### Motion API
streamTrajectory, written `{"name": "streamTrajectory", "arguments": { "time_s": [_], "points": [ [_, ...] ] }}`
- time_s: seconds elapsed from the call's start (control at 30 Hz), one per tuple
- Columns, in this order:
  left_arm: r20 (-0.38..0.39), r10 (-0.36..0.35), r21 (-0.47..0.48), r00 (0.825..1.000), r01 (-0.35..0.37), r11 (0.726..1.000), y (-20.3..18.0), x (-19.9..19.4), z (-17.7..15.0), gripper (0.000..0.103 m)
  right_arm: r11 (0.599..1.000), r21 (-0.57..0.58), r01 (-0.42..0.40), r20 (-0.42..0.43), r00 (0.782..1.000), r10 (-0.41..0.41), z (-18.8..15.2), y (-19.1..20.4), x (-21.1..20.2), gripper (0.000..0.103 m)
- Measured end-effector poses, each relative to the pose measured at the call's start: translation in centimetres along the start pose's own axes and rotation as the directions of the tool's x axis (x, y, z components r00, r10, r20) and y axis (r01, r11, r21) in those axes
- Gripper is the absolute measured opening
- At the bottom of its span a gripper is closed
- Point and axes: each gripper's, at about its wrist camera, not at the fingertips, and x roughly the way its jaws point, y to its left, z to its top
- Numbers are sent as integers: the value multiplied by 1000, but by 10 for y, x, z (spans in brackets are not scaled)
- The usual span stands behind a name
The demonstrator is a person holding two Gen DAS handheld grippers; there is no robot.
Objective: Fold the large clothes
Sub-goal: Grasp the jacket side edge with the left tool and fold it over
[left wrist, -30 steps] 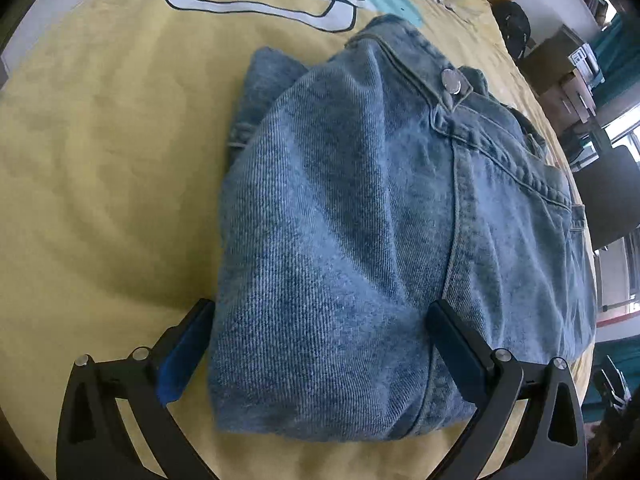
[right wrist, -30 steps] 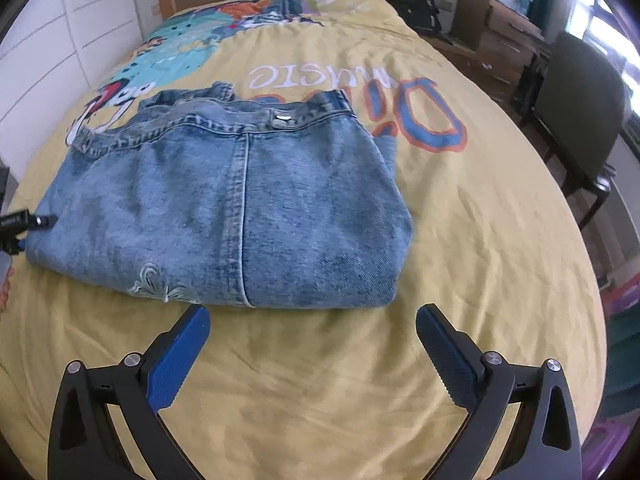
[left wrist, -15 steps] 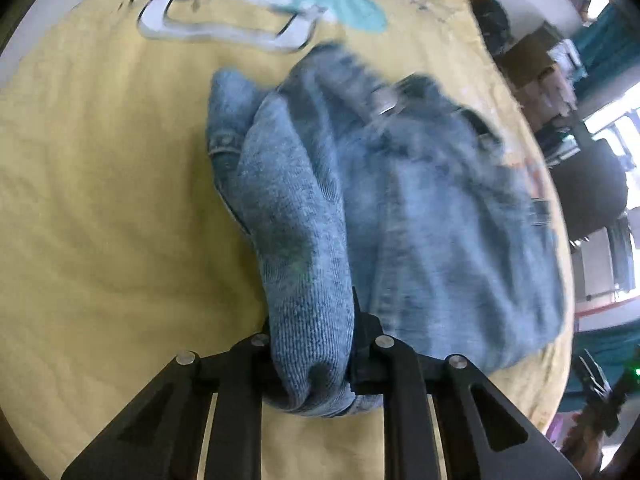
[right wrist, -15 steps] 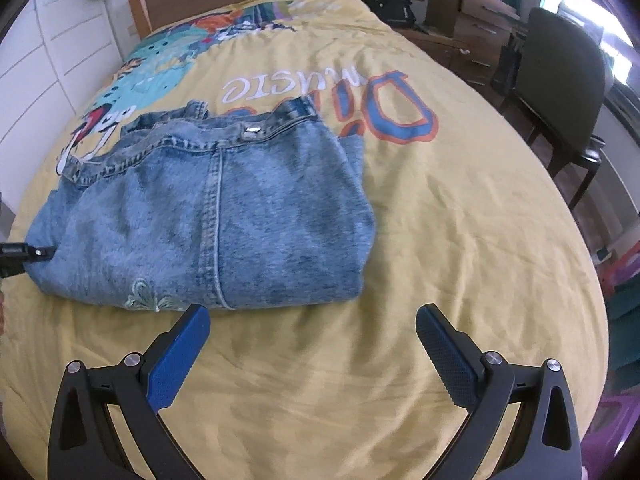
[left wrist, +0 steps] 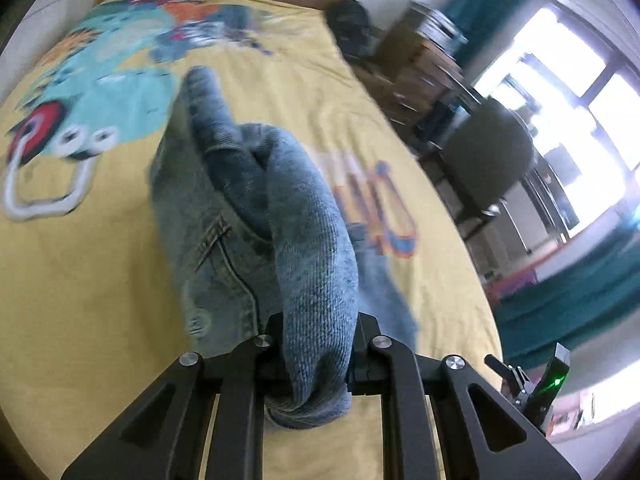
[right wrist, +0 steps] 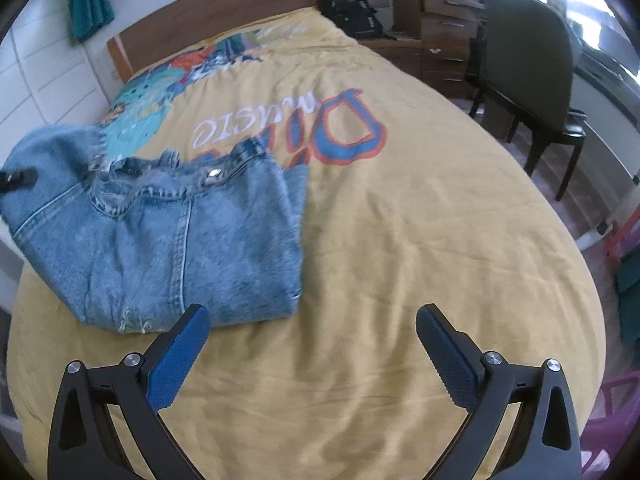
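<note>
Folded blue jeans (right wrist: 172, 240) lie on the yellow printed bedspread (right wrist: 400, 220), at the left in the right wrist view. My left gripper (left wrist: 316, 344) is shut on a thick fold of the jeans (left wrist: 308, 240) and holds that end lifted off the bed; its tip shows at the far left of the right wrist view (right wrist: 16, 178). My right gripper (right wrist: 312, 344) is open and empty, above the bedspread just in front of the jeans' near edge.
A wooden headboard (right wrist: 216, 12) stands at the far end of the bed. A black backpack (right wrist: 352, 8), wooden drawers (right wrist: 444, 40) and a dark chair (right wrist: 528, 68) stand to the right of the bed, by a bright window.
My left gripper closed on the end of the jeans and lifted it up off the bed. My right gripper stayed open and pulled back a little.
</note>
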Motion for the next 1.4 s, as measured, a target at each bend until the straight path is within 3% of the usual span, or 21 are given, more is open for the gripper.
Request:
{"name": "streamTrajectory", "arguments": {
  "time_s": [0.13,0.23,0.4,0.57,0.73,0.97,1.03,1.13,1.2,1.4],
  "points": [
    [-80,5,75,997,1,997,-54,62,-3,12,999,23,33,5,999,-33,2,-20,-9,102],
    [-169,34,106,985,-16,994,-78,113,-19,12,998,36,53,-19,998,-53,-2,-31,-8,102],
    [-212,153,134,965,-126,983,-84,168,-43,12,996,45,81,-70,994,-78,-9,-42,3,102],
    [-229,228,165,946,-193,967,-79,188,-55,14,994,74,85,-90,993,-78,-19,-50,8,102],
    [-226,256,156,940,-225,962,-78,196,-48,16,993,83,83,-95,993,-75,-22,-51,8,102],
    [-178,299,177,937,-269,947,-85,177,-60,21,994,71,81,-87,993,-75,-20,-48,6,102],
    [-169,301,180,938,-271,945,-86,173,-60,26,994,67,81,-85,994,-75,-20,-47,5,102],
    [-140,297,173,945,-272,947,-90,159,-57,55,994,67,81,-82,994,-75,-19,-46,2,102],
    [-112,292,174,950,-271,947,-93,147,-55,93,994,66,83,-78,994,-78,-17,-46,0,102],
    [-55,242,122,969,-234,964,-82,103,-42,102,996,58,61,-59,997,-57,-11,-37,-7,102]
  ]
}}
